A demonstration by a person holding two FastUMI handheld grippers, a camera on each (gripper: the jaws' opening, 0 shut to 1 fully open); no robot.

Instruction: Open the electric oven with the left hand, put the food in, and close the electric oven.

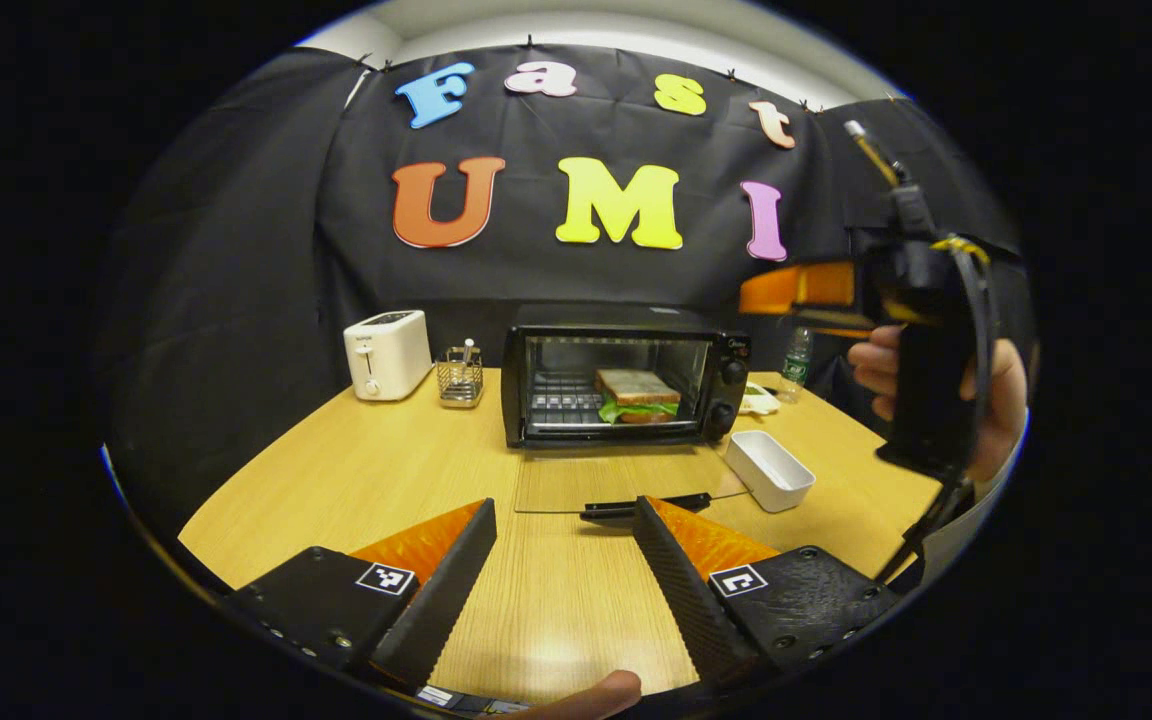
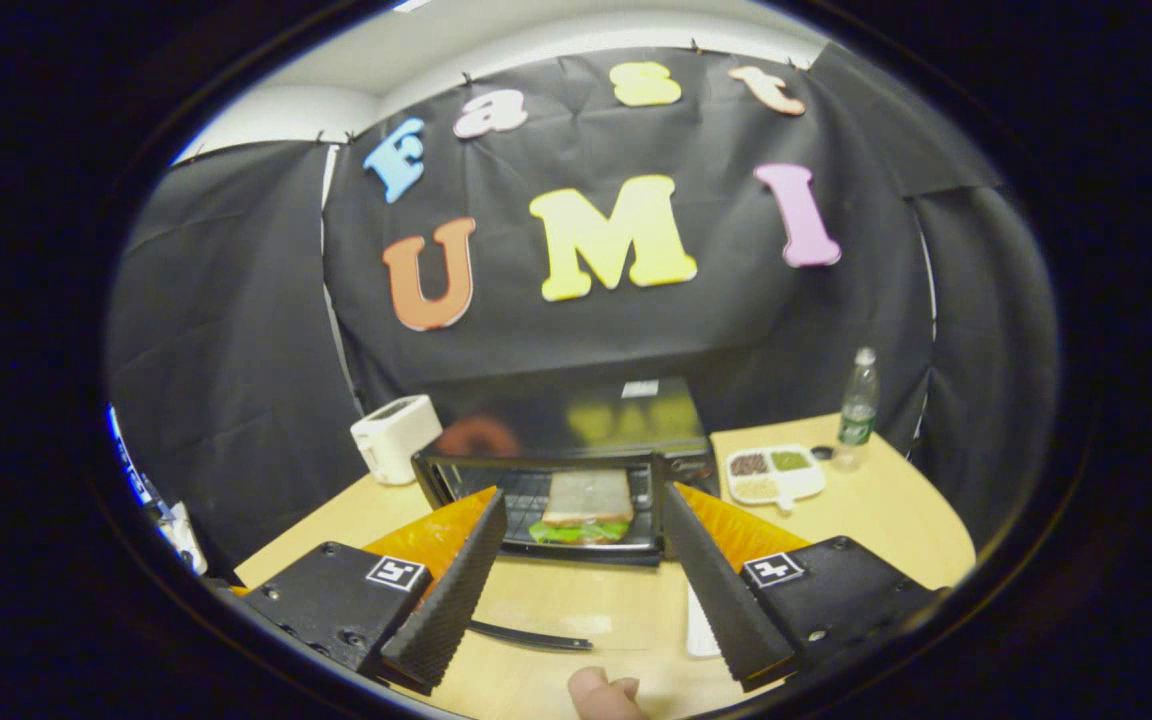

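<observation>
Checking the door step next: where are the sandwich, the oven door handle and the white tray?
sandwich point(image 1: 636, 386): left gripper view, top bread slice.
oven door handle point(image 1: 604, 510): left gripper view, bar's left part.
white tray point(image 1: 786, 491): left gripper view, outer side wall.

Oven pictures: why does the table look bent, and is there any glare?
Left gripper view: the fisheye lens bows the table edge, and lamp glare sits on the wood near the camera. Right gripper view: the oven top mirrors the wall, slightly blurred.

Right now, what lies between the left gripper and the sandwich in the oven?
In the left gripper view, the open left gripper faces the sandwich across the lowered glass oven door, lying flat on the table with its handle nearest the fingers.
</observation>
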